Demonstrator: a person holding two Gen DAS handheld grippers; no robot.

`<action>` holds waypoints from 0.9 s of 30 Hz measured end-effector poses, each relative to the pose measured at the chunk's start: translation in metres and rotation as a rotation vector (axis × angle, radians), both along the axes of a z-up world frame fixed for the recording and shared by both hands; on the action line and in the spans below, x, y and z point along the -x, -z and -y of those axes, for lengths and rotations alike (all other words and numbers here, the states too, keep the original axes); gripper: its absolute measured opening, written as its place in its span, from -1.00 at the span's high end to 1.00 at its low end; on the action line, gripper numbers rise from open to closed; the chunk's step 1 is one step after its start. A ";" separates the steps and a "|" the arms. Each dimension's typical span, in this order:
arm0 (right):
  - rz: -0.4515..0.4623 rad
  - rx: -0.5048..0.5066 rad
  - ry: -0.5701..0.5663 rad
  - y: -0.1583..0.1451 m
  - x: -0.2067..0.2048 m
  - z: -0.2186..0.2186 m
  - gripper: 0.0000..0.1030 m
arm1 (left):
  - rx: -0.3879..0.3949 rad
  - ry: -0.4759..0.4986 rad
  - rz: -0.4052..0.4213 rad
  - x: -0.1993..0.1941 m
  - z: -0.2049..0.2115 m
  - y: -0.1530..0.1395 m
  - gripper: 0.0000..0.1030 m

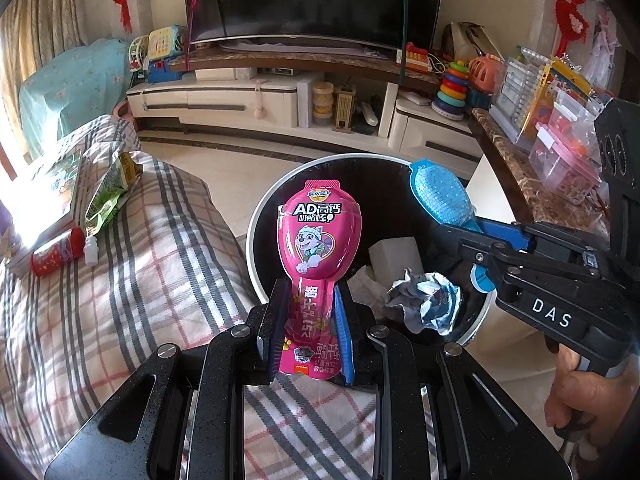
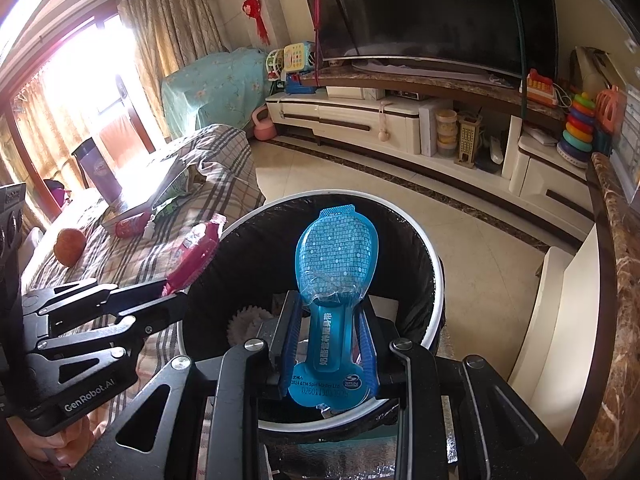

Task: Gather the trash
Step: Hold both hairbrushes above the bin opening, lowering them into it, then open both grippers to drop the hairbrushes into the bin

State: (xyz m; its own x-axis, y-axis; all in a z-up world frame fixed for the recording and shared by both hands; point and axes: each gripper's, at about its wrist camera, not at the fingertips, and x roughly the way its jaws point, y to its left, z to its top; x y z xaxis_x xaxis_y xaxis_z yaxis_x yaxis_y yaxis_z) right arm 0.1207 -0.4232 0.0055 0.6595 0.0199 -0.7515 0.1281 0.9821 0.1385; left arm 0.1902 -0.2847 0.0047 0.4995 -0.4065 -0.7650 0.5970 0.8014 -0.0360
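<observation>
Glossy plastic pink wrapper (image 1: 316, 236); glossy blue wrapper (image 2: 334, 264); crinkled black bin liner (image 2: 404, 240).

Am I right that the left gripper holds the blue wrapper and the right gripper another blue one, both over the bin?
Not quite. The left gripper holds a pink wrapper, as the left wrist view shows. The right gripper does hold the blue wrapper, and both are over the bin.

A: The mouth of the bin (image 1: 256, 216) is open. Both grippers hang over it, each with a wrapper, the pink wrapper (image 1: 318, 236) and the blue wrapper (image 2: 336, 260).

B: What is in the way?

A: The plaid sofa (image 1: 120, 280) touches the bin on one side, the marble counter (image 2: 616, 280) stands near on the other. Inside lies crumpled paper (image 1: 424, 300). The floor (image 2: 460, 220) beyond is free.
</observation>
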 end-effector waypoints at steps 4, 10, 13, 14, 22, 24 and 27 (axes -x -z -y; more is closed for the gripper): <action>-0.005 0.007 -0.002 0.000 -0.002 -0.002 0.47 | -0.004 0.000 -0.008 -0.002 0.001 0.003 0.60; -0.017 0.010 0.000 0.003 -0.005 -0.003 0.47 | -0.005 0.000 -0.024 -0.005 0.001 0.006 0.60; -0.019 0.013 0.000 0.002 -0.007 -0.004 0.47 | -0.006 -0.003 -0.026 -0.007 0.001 0.007 0.60; -0.019 0.014 0.000 0.002 -0.007 -0.004 0.47 | -0.007 -0.004 -0.026 -0.007 0.001 0.008 0.60; -0.009 0.013 0.016 -0.003 -0.003 -0.002 0.14 | 0.010 -0.020 -0.032 -0.006 -0.004 0.004 0.02; 0.004 0.005 0.021 -0.006 0.002 -0.001 -0.09 | 0.030 -0.036 -0.022 -0.003 -0.012 0.000 -0.05; 0.017 0.000 0.023 -0.012 0.008 -0.004 -0.20 | 0.056 -0.061 -0.014 0.002 -0.025 -0.005 -0.08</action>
State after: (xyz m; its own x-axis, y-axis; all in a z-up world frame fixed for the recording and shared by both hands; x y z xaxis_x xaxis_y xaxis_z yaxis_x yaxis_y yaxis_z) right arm 0.1127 -0.4192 0.0172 0.6725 0.0045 -0.7401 0.1483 0.9789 0.1408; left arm 0.1878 -0.2595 0.0093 0.5138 -0.4181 -0.7491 0.5461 0.8328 -0.0903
